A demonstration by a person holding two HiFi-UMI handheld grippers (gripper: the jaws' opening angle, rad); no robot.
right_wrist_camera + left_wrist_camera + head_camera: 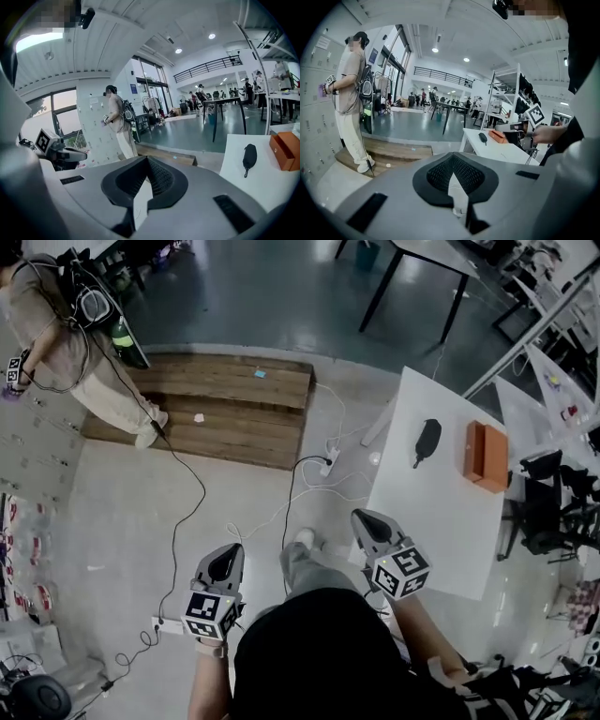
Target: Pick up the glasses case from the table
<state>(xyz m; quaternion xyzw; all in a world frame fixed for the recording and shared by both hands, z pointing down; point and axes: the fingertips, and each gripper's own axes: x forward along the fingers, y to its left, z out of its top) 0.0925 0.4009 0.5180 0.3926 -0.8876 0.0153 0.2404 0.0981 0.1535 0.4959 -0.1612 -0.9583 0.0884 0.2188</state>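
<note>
White table (441, 521) bearing a closed orange box (485, 457) and, near it, the black glasses case (427, 440), lying flat and closed, contents unseen. Left gripper (225, 563) over the floor and right gripper (368, 524) by the table's near edge: jaws together, empty, touching nothing.

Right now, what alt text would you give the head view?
A black glasses case lies untouched on a white table beside an orange box. In the foreground the person holds the left gripper and right gripper, both empty with jaws together, well short of the case.
</note>
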